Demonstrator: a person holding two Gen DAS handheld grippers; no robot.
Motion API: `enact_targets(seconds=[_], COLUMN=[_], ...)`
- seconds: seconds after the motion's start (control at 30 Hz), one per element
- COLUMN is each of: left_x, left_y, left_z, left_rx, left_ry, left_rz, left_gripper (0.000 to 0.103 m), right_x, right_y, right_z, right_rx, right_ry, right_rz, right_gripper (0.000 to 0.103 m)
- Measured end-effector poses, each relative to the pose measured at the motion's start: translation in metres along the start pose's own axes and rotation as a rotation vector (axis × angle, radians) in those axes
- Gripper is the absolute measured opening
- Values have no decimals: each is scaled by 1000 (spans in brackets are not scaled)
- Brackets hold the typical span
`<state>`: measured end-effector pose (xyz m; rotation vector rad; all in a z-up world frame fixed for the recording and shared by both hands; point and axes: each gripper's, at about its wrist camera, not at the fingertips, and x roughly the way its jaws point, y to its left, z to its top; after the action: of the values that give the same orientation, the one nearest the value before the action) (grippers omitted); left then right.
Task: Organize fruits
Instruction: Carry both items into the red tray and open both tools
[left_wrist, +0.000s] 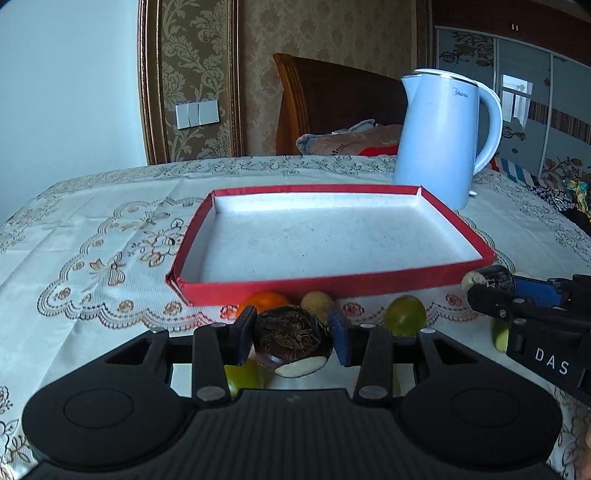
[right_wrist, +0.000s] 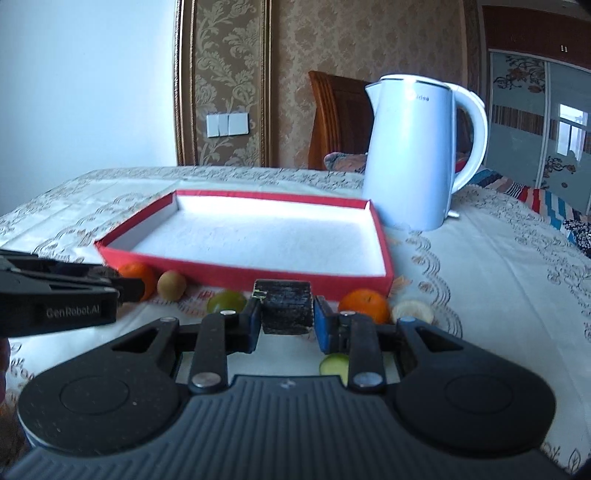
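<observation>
- Fruits lie in a loose row along the near red wall of the tray (left_wrist: 280, 291), low in both views, and several are partly hidden.
- The left gripper (left_wrist: 292, 338), bottom centre of the left wrist view, is clamped on a dark brown water chestnut (left_wrist: 291, 339); a pale cut patch shows on its underside.
- Behind that gripper an orange (left_wrist: 266, 300) and a small yellowish fruit (left_wrist: 317, 301) peek over the fingers, only their tops visible.
- A green fruit (left_wrist: 405, 315) sits to the right, and another green one (left_wrist: 242, 376) is mostly masked under the left finger.
- The right gripper (right_wrist: 284, 314), lower centre of its own view, grips a dark blocky piece (right_wrist: 286, 306); what it is cannot be made out.
- In the right wrist view a second orange (right_wrist: 364, 304) and a pale banana slice (right_wrist: 413, 312) sit right of the fingers; a green cucumber slice (right_wrist: 334, 363) shows through the gripper frame, partly covered.
- At left in that view, the first orange is half hidden by the left gripper's black body.
- The tray's white floor is bare in both views.
- A pale blue kettle (left_wrist: 443, 136) stands behind the tray, upper right, on the lace tablecloth (left_wrist: 92, 240).
</observation>
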<state>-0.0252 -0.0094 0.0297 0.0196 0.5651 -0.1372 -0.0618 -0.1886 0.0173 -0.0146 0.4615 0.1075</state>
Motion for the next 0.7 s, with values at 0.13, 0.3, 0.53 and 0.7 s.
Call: enact_targets(seconds=[0.13, 0.3, 0.53, 0.7], left_x=[9, 25, 50, 70], left_y=[-1, 1, 6, 11], left_z=[10, 21, 33, 42], left_rx=[0, -13, -27, -47], left_ry=[-9, -12, 4, 22], left_rz=[11, 36, 56, 61], left_gripper=[42, 42, 42, 42], right_x=[12, 31, 54, 76], right_y=[-4, -7, -10, -10], right_z=[10, 22, 36, 44], right_rx=[4, 13, 16, 16], right_ry=[-6, -1, 1, 16], right_rz=[-19, -29, -39, -48], right_gripper=[28, 28, 28, 28])
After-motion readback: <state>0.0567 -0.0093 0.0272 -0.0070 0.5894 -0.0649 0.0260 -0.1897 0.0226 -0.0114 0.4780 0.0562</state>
